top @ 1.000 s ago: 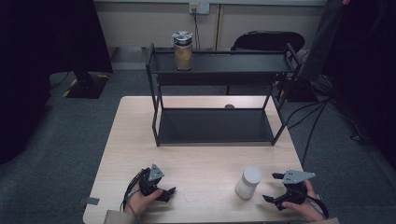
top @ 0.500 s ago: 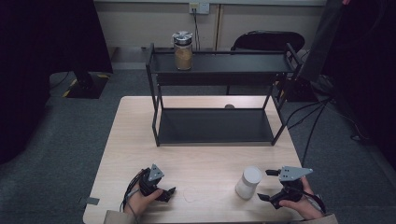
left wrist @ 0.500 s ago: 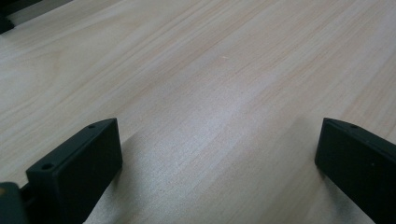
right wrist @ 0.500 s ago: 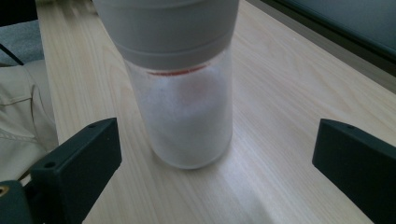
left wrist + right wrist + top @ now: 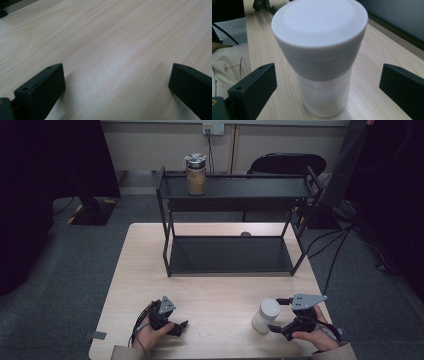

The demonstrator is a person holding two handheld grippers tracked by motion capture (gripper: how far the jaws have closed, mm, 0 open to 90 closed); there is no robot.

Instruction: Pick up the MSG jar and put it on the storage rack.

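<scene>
White cylindrical jar [image 5: 265, 315] with a white lid, closed, standing upright on the table's near right part, body frosted and translucent

Right gripper [image 5: 276, 315] nearer the white jar [image 5: 265, 315] than a second ago, jaws wide on either side.

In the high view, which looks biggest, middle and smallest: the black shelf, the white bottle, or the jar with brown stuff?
1. Black shelf, by far the biggest.
2. and 3. White bottle and brown jar look about alike; the bottle stands nearer the camera, so I won't rank them.
</scene>
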